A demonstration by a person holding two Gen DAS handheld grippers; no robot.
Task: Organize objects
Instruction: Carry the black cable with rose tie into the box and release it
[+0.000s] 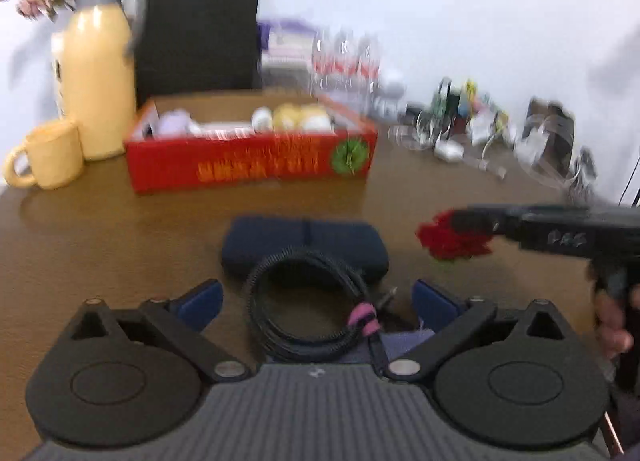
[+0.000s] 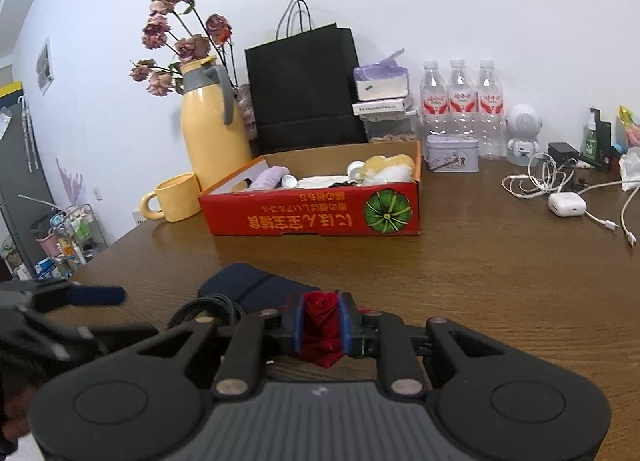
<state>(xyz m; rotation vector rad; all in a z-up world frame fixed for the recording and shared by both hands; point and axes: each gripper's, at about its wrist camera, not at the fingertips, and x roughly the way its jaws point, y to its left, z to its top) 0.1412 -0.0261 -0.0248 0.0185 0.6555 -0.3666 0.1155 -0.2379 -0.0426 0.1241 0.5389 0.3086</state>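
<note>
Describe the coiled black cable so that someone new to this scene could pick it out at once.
Start at the red cardboard box on the brown table. Nearer the camera lies a dark blue pouch, and the coiled black cable rests against its near edge, between the open left claw's blue fingers. A pink tie around the coil sets it apart from the loose white cables by the wall.

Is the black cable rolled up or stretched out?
Rolled up. The black cable lies in a round coil, partly on the dark blue pouch, with a pink tie holding the loops together.

Brown wooden table (image 2: 500,281) against white wall (image 2: 440,1).
</note>
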